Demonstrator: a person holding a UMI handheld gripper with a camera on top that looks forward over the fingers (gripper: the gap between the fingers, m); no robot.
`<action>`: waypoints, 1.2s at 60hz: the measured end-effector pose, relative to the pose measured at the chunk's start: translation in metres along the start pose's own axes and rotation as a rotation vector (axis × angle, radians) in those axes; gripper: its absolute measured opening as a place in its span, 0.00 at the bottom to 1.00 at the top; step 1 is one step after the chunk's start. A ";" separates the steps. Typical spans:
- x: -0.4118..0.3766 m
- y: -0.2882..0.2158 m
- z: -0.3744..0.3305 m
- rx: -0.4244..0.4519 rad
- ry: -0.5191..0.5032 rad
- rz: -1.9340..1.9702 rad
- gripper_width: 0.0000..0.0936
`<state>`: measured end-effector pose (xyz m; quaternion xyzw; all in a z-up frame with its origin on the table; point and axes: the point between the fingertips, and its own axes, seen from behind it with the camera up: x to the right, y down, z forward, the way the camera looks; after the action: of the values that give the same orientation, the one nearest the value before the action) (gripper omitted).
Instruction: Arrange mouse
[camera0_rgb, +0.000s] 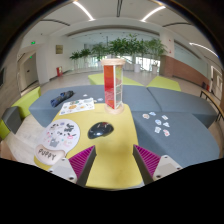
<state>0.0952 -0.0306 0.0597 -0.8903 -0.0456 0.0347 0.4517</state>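
A tall see-through box with a red top and red bottom (112, 83) stood upright on the counter (120, 145), far beyond the gripper (115, 160). Next to it, on the left, lay a flat white sheet with pictures (78, 105). Further left sat a dark, lumpy thing (62, 98), too small to tell what it was. A round white card with little drawings (62, 132) lay near the left finger, and a white card with the word "PUPPY" (50, 154) lay just below it. On the right, a few small white paper bits (158, 123) were spread out on the grey part of the counter. Green leafy plants (120, 47) stood in a row far at the back of the big room.

Nothing stood between the gripper and the small black rounded mouse (100, 129). The mouse was dark and smooth, shaped like a pebble. It sat on the yellow part of the counter, just ahead of the fingers and a bit to the left, near the round card.

The gripper was open, with its two pink pads (82, 159) wide apart and nothing between them.
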 end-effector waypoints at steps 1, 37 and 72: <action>-0.006 0.000 0.010 -0.004 -0.014 -0.003 0.85; -0.058 -0.042 0.191 -0.040 0.135 0.117 0.76; -0.206 -0.125 0.046 0.193 -0.113 -0.025 0.48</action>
<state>-0.1204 0.0566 0.1372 -0.8387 -0.0787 0.0834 0.5325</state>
